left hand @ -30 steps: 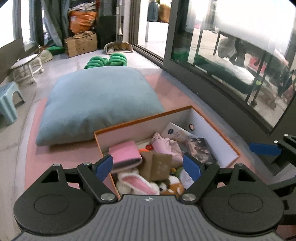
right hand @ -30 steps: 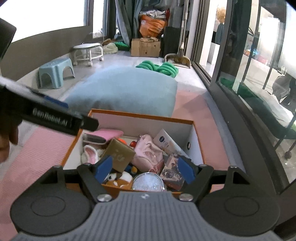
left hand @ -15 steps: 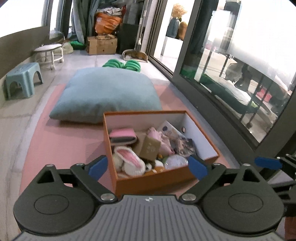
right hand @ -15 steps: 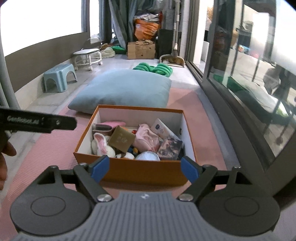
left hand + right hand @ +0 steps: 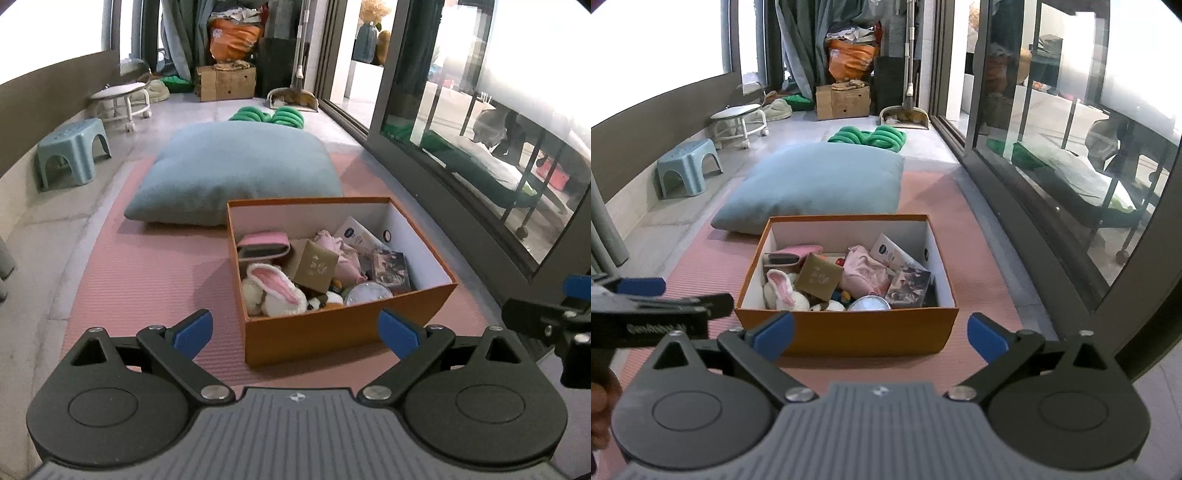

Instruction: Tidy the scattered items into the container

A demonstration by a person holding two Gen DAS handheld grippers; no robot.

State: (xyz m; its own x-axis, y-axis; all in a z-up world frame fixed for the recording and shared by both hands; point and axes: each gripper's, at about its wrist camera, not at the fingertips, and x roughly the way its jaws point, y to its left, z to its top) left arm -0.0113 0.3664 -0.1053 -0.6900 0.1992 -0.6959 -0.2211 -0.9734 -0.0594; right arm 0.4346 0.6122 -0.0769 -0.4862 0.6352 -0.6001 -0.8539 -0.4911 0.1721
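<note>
Left claw: wide apart, empty.
Box: on the pink mat, just past both claws — full of toys and small things.
Right claw: opening wide, nothing between the tips.
Risk: a claw could bump the box wall and slide it, or knock the bunny out.
Floor: soft ridged mat, no loose things seen on it.
Room: blue pillow behind the box, stool left, glass door right.

Place: enclosed home balcony
Signs: sliding glass door, floor cushion, plastic stool, broom and dustpan
</note>
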